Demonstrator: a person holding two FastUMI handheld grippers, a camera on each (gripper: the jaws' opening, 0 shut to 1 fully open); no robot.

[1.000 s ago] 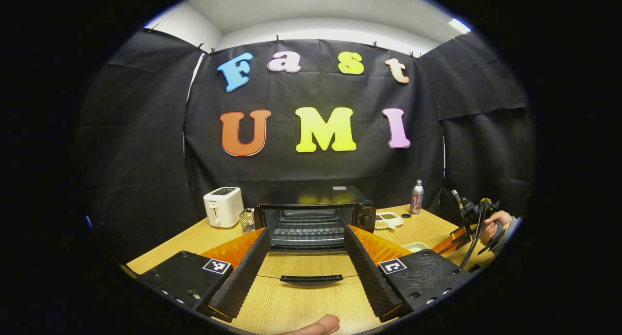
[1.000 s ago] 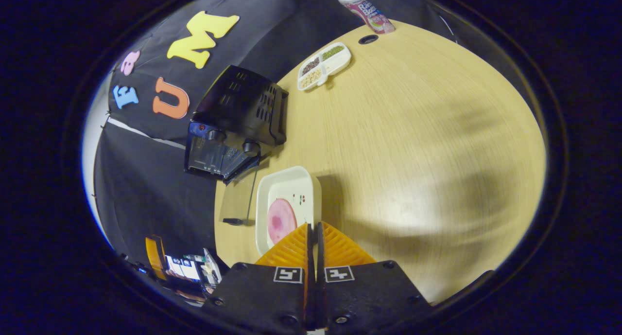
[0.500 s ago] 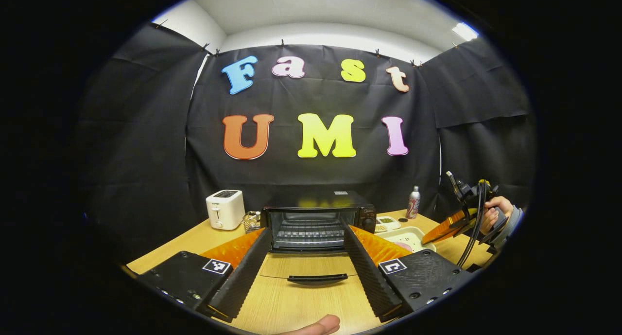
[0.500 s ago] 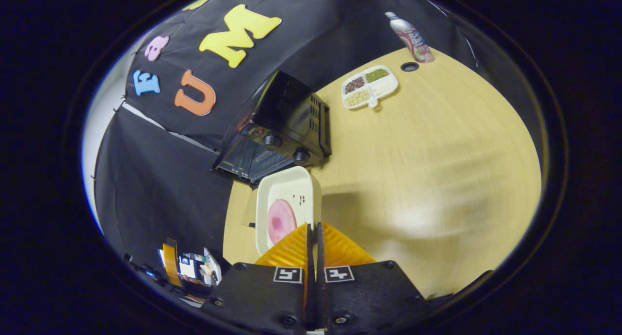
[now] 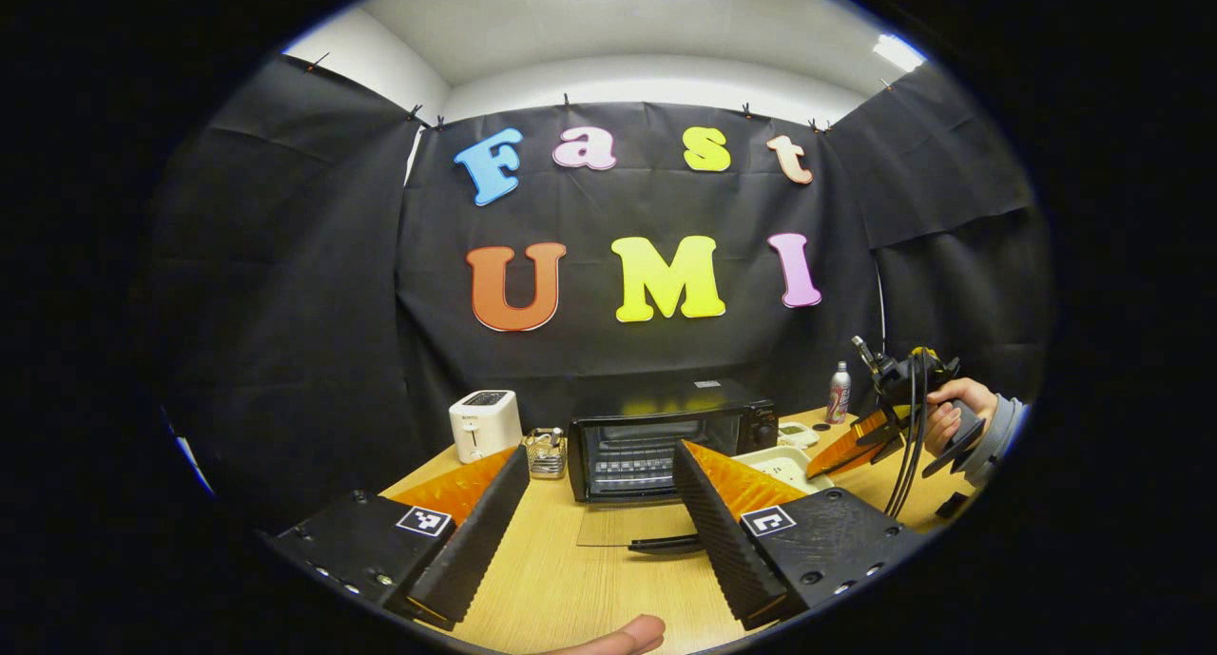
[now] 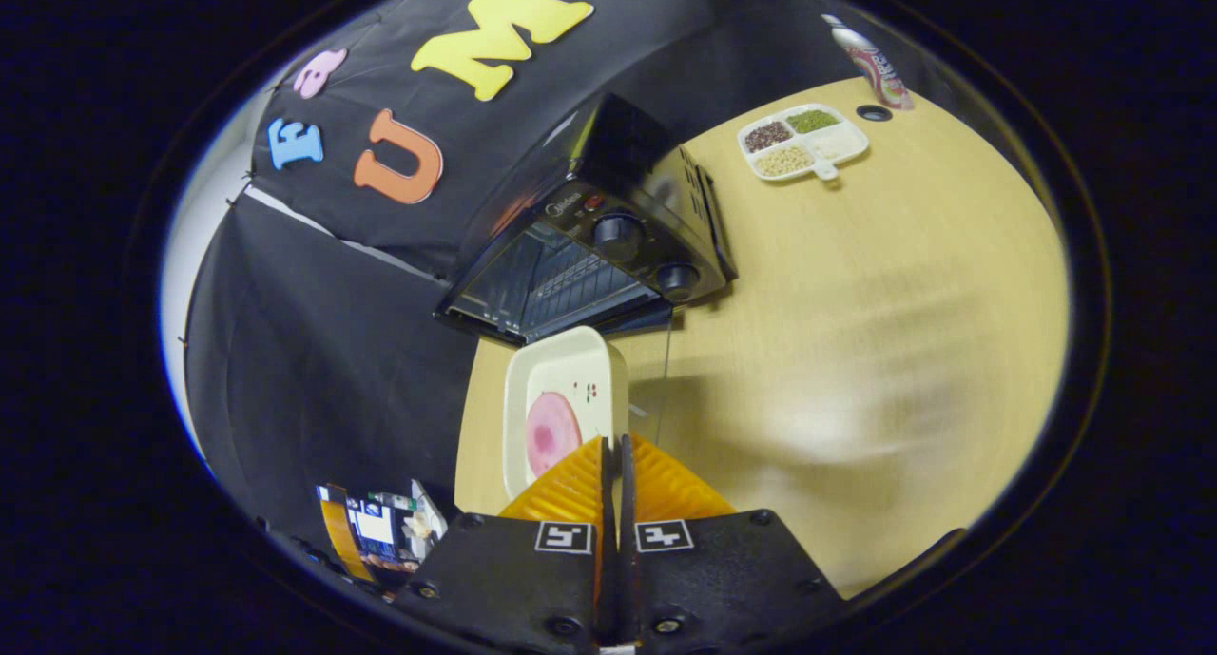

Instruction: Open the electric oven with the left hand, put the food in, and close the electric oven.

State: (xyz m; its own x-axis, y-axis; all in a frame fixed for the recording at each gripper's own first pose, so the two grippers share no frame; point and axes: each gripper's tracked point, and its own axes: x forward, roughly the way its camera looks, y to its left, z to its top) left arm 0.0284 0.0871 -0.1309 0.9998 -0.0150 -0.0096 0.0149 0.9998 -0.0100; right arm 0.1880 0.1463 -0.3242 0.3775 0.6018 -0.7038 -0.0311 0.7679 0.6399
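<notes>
Matt pale wood-grain counter (image 6: 856,284); glossy black electric oven (image 6: 608,246) with glass door; smooth white plastic-looking tray (image 6: 570,389)

The black electric oven (image 5: 670,441) is standing on the desk (image 6: 856,351) with its glass door (image 5: 632,524) lying open flat, while my white tray (image 6: 566,403) carrying a pink ham slice (image 6: 551,433) is hanging just before it.

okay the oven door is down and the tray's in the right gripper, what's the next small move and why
Probably carry the tray forward into the oven. Its door lies open, the rack is bare, and the right gripper is shut on the tray's rim just short of the opening.
</notes>
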